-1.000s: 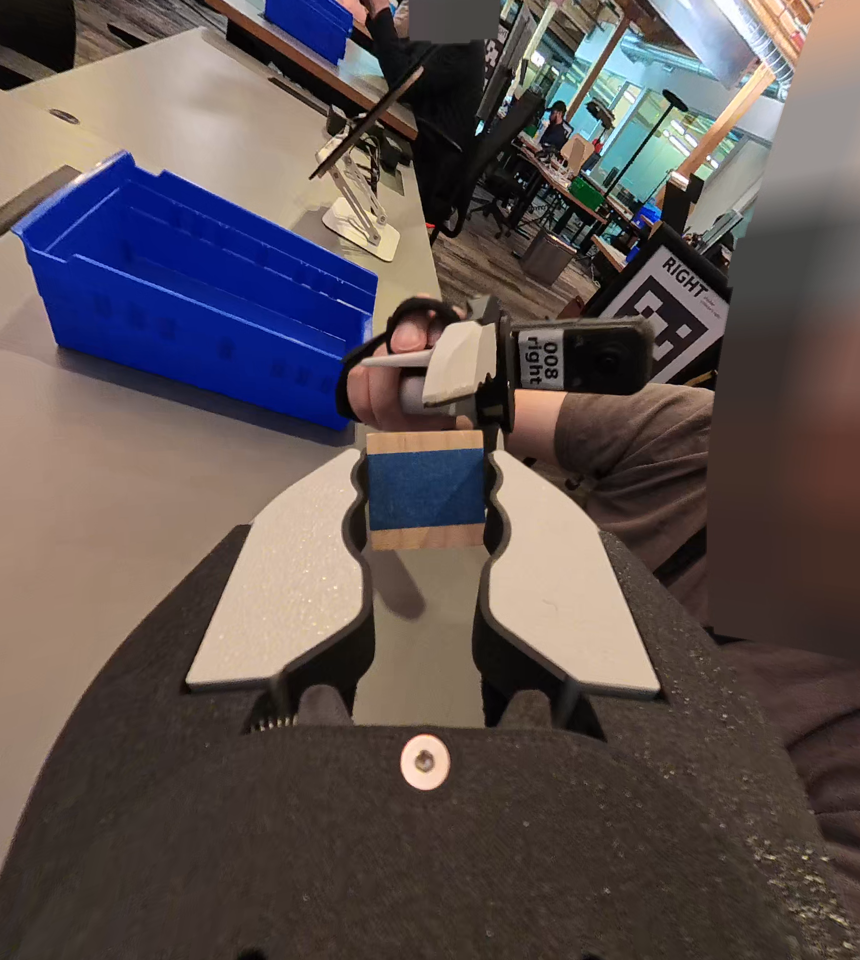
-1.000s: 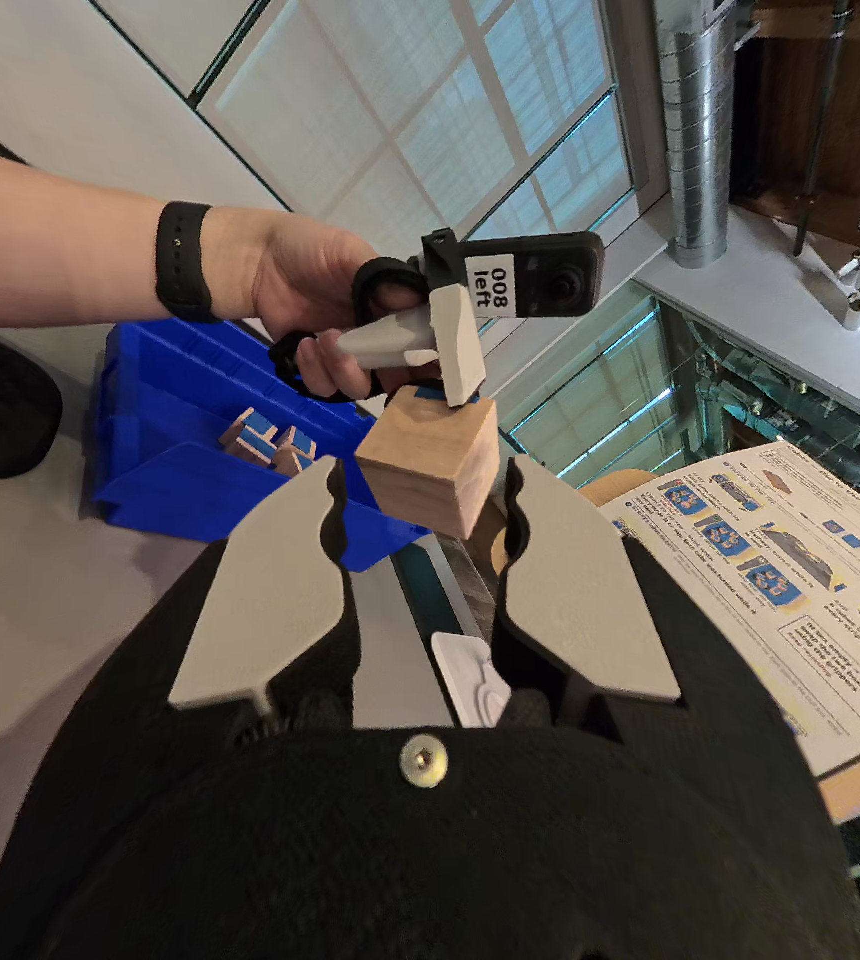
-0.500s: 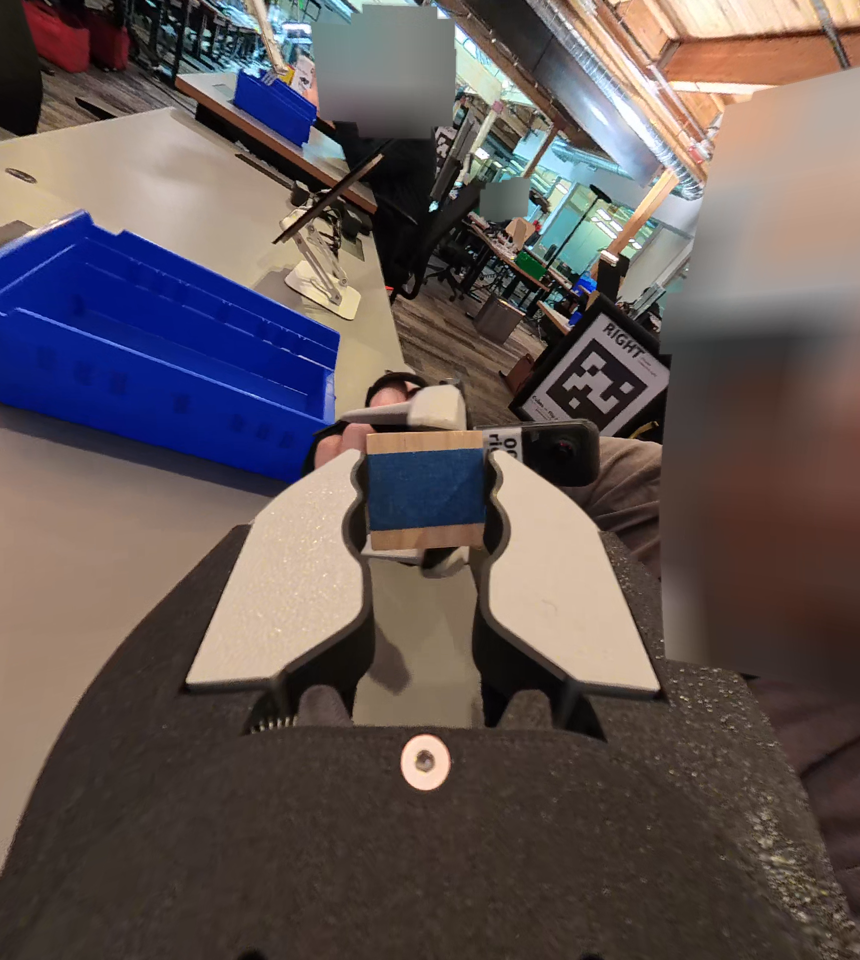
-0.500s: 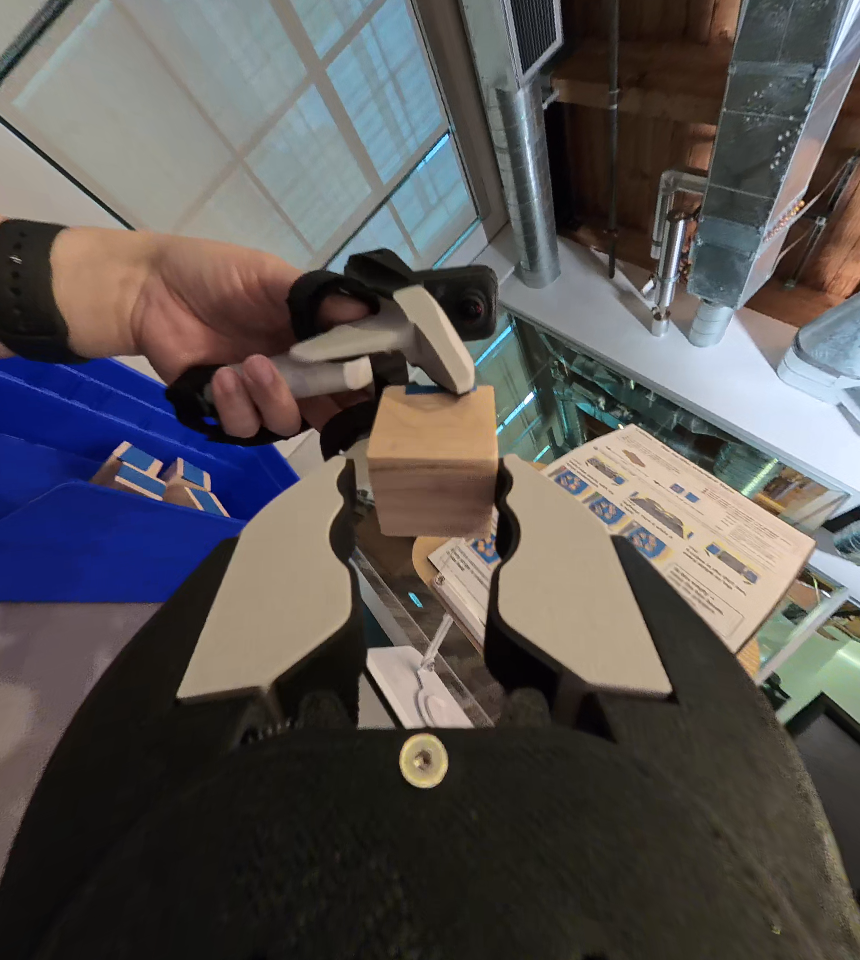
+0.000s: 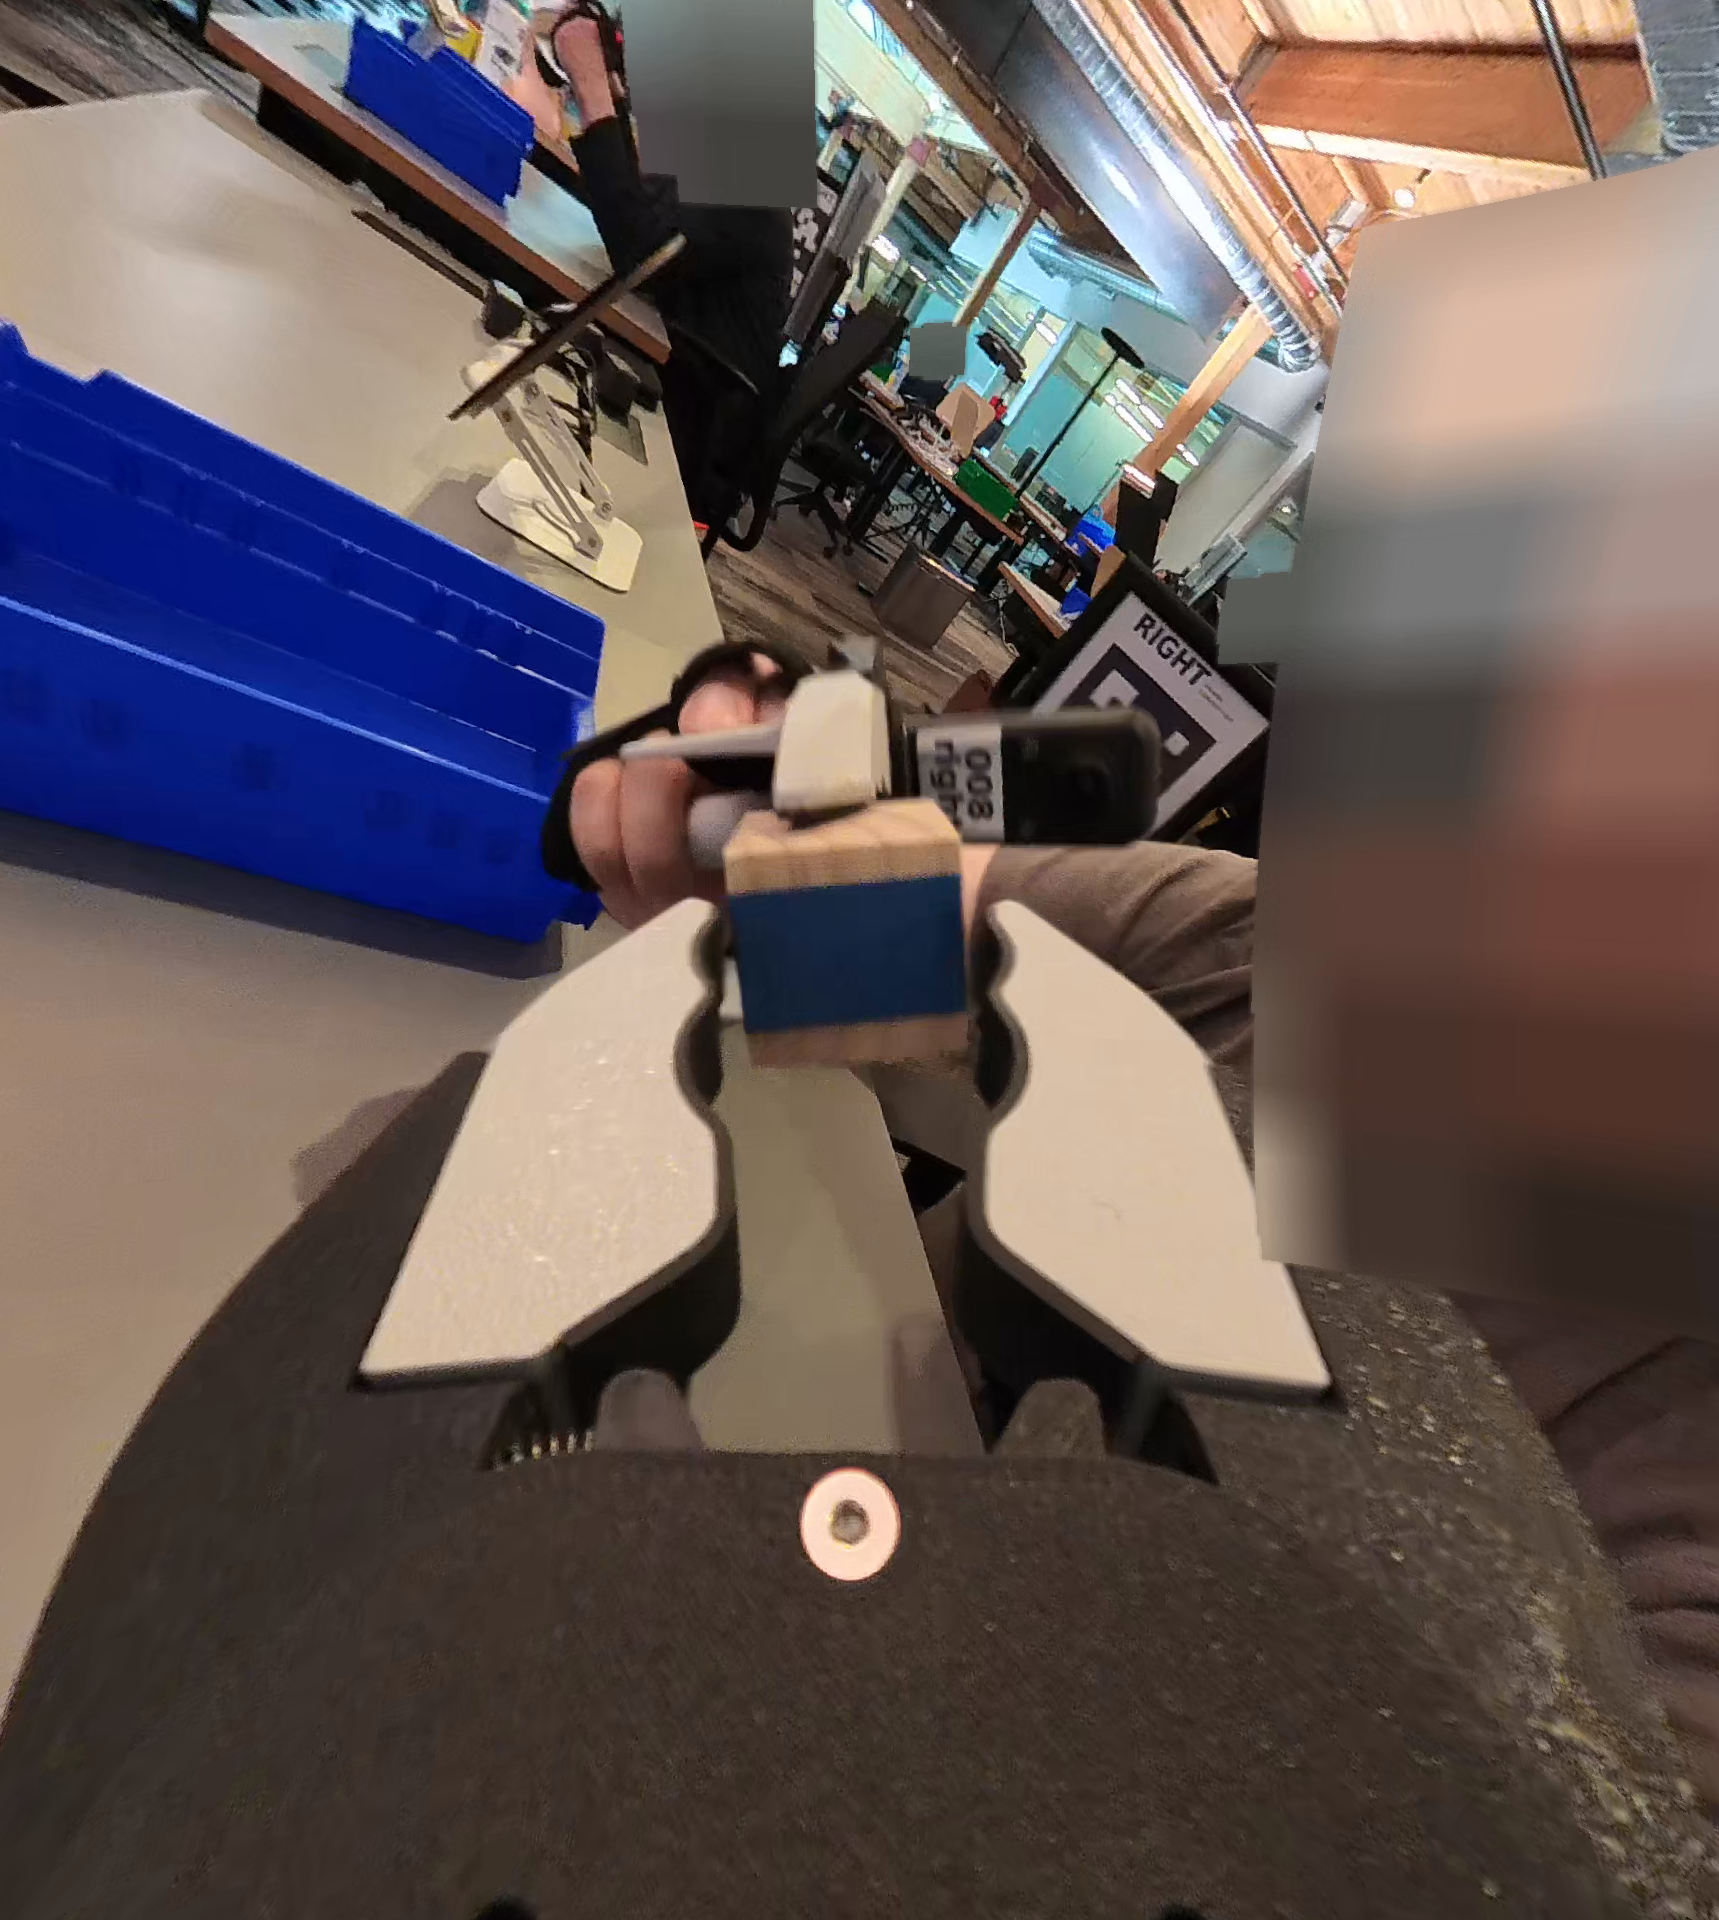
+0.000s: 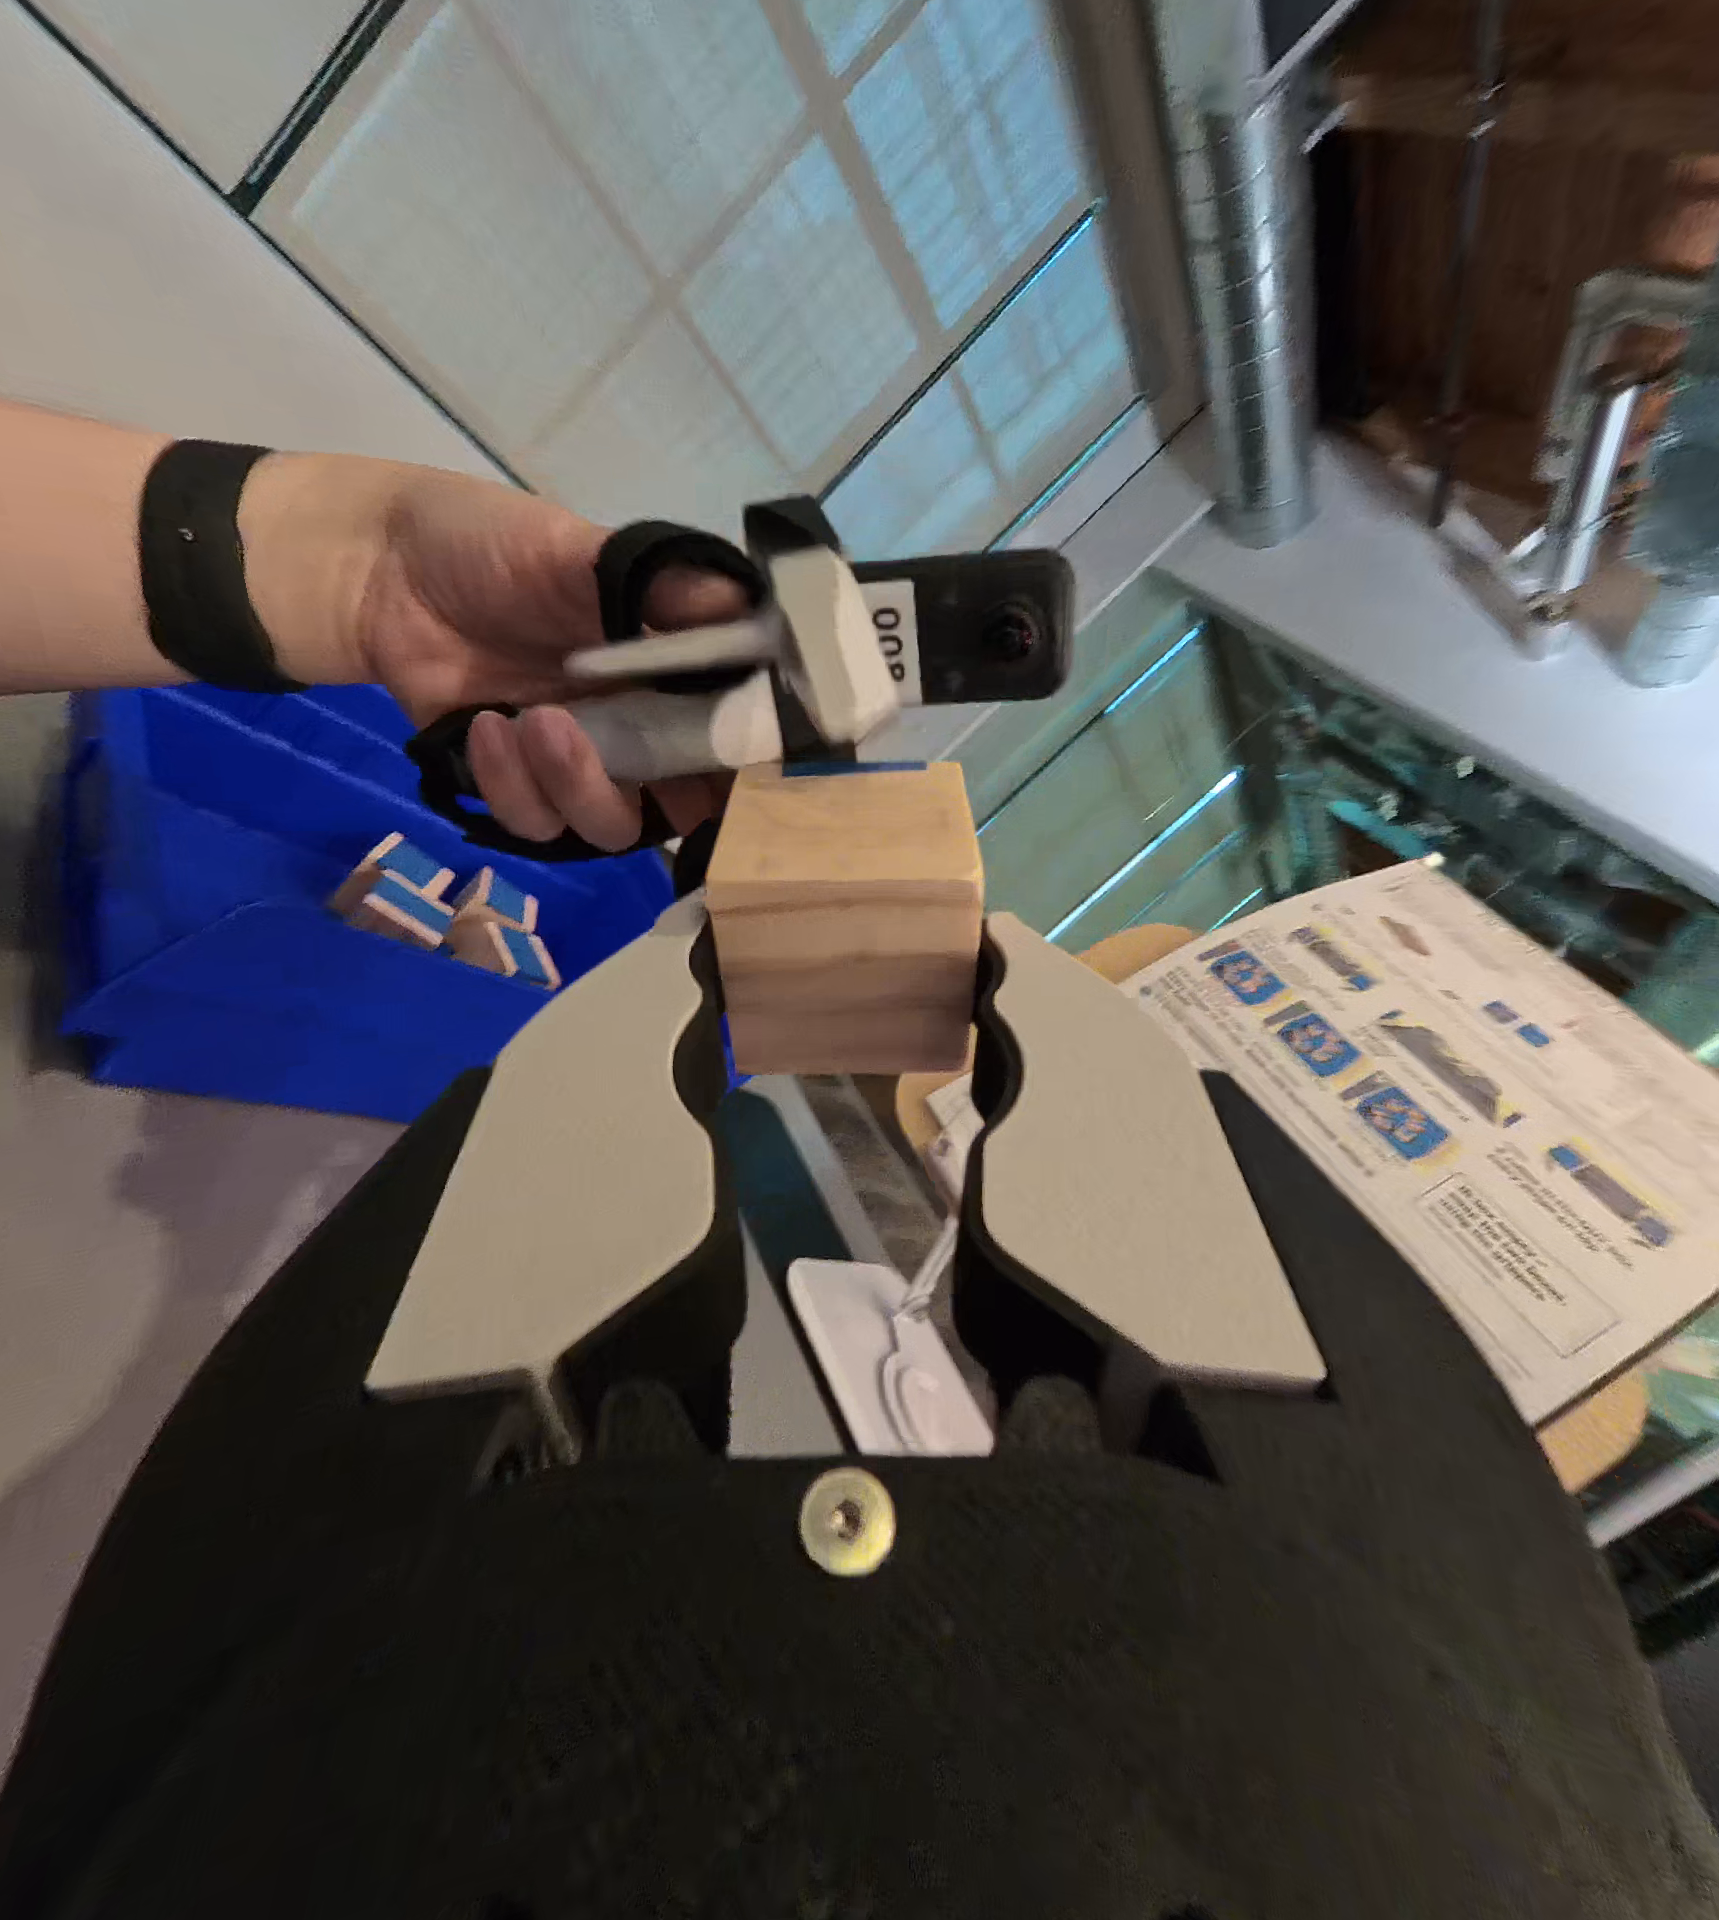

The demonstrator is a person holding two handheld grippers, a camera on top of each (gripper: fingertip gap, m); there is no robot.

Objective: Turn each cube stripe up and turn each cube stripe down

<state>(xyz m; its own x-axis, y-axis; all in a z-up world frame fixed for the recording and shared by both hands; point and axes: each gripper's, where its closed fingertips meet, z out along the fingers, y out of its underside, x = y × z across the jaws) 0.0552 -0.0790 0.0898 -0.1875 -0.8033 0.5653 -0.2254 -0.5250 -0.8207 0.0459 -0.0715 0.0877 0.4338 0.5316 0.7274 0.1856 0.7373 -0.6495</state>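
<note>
A wooden cube (image 5: 850,956) with a blue stripe is held in the air between both grippers. The stripe faces the left wrist camera. In the right wrist view the cube (image 6: 844,935) shows plain wood, with the blue just visible at its far top edge. My right gripper (image 6: 844,935) is shut on the cube's two sides. Its finger (image 5: 824,758) lies on top of the cube in the left wrist view. My left gripper (image 5: 850,925) stands slightly open around the cube with small gaps. One of its fingers (image 6: 824,665) sits just over the cube's top.
A blue bin (image 5: 211,675) stands on the grey table (image 5: 107,1143) to the left. Another blue bin (image 6: 211,1018) holds several striped cubes (image 6: 450,914). A printed sheet (image 6: 1457,1091) lies to the right. A tablet stand (image 5: 564,488) is farther back.
My right gripper has come up around the cube and shut on it. My left gripper's jaws have widened a little, and the cube now tilts slightly in its view.
</note>
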